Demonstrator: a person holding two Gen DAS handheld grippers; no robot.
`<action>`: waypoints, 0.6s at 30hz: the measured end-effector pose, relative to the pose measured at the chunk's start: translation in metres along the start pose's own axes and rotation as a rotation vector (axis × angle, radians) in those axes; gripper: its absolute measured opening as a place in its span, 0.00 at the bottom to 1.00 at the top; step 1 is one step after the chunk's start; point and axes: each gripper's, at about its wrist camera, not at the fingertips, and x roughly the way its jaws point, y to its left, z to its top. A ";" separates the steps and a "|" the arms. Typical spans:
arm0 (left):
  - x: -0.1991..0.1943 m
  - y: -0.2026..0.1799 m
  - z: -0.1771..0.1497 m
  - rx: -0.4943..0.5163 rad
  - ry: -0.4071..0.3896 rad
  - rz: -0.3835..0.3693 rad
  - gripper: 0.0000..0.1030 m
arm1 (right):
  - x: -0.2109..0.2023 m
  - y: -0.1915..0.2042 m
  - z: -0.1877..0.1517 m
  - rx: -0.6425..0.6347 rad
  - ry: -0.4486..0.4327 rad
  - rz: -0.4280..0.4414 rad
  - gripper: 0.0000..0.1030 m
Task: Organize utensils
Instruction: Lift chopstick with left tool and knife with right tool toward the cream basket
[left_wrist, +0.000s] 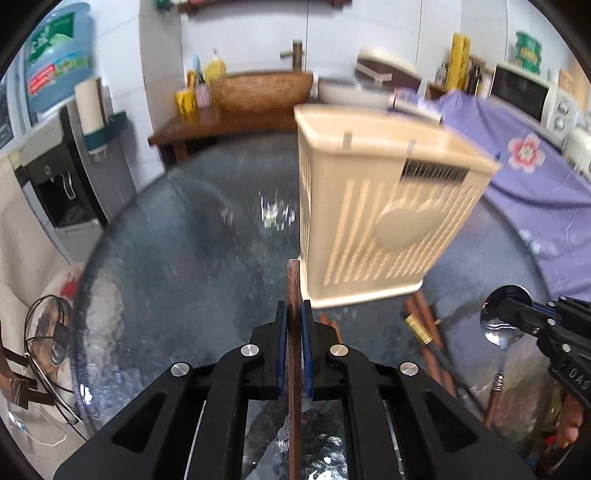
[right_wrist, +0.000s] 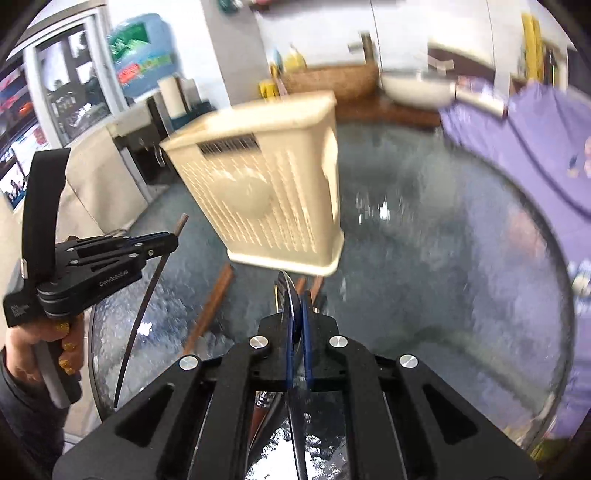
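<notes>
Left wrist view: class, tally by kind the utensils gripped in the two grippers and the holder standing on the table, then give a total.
Brown chopstick: 1
Metal spoon: 1
Beige slotted utensil holder: 1
Total: 3
Loose chopsticks lying by the holder are too blurred to count.

A slatted utensil holder (left_wrist: 384, 206) stands upright on the round worktop (left_wrist: 184, 258), toward its middle. Loose chopsticks (left_wrist: 424, 325) lie on the worktop just near of the holder's base. The left hand-held gripper (left_wrist: 294, 325) sits near and left of the holder, clamping a chopstick (left_wrist: 293, 288); the right hand-held gripper (right_wrist: 295, 314) sits near and right, clamping a spoon (left_wrist: 498, 332). A cloth-covered surface (left_wrist: 517, 155) lies to the far right.
</notes>
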 end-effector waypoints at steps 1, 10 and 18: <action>-0.006 0.000 0.001 -0.005 -0.016 -0.003 0.07 | -0.006 0.004 0.001 -0.018 -0.022 -0.002 0.05; -0.075 -0.008 0.003 -0.012 -0.193 -0.013 0.07 | -0.062 0.037 0.009 -0.167 -0.220 -0.024 0.05; -0.105 -0.011 0.010 -0.025 -0.286 -0.024 0.07 | -0.077 0.048 0.019 -0.189 -0.295 -0.034 0.05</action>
